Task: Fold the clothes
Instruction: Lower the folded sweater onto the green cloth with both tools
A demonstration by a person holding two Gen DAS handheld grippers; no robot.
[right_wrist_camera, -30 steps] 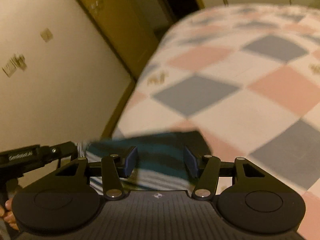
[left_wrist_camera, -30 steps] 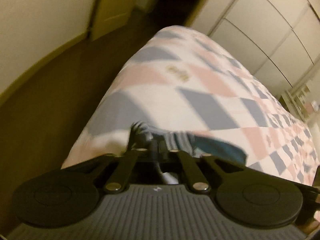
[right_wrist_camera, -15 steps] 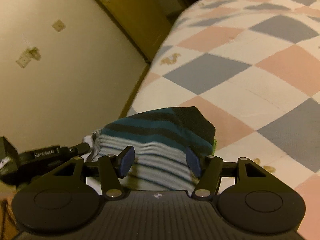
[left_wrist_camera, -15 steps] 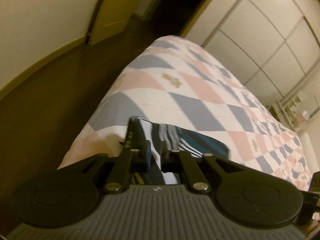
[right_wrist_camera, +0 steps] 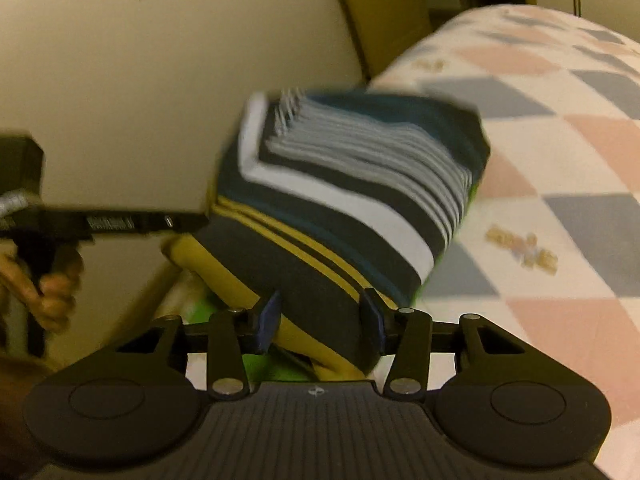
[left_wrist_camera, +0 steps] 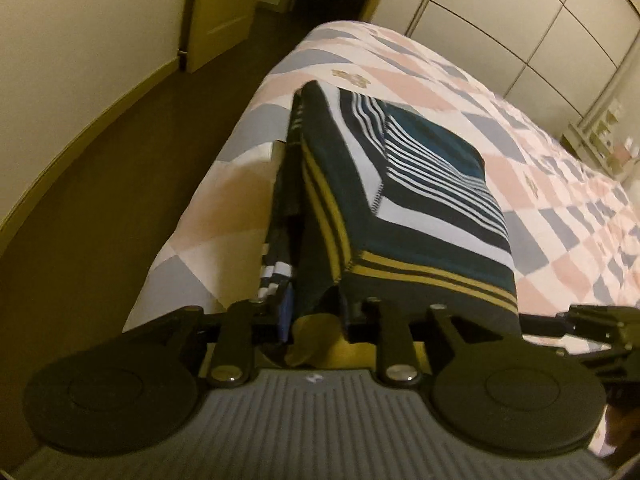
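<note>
A folded striped garment, teal, navy and white with yellow bands, rests on the checked bed cover by its left edge. Its near corner droops between the fingers of my left gripper, whose jaws are opening and stand slightly apart from the cloth. In the right wrist view the striped garment is blurred. My right gripper is closing, and both its blue pads press on the yellow-banded fold. The left gripper reaches in from the left, held by a hand.
Dark floor runs along the bed's left side up to a door. Wardrobe doors line the far wall and a small shelf stands at the far right. A bit of green cloth shows under the garment.
Both grippers have pushed forward and the garment now fills both views as a folded stack. The left jaws, shut tight before, have parted. The right jaws have narrowed onto the fold.
</note>
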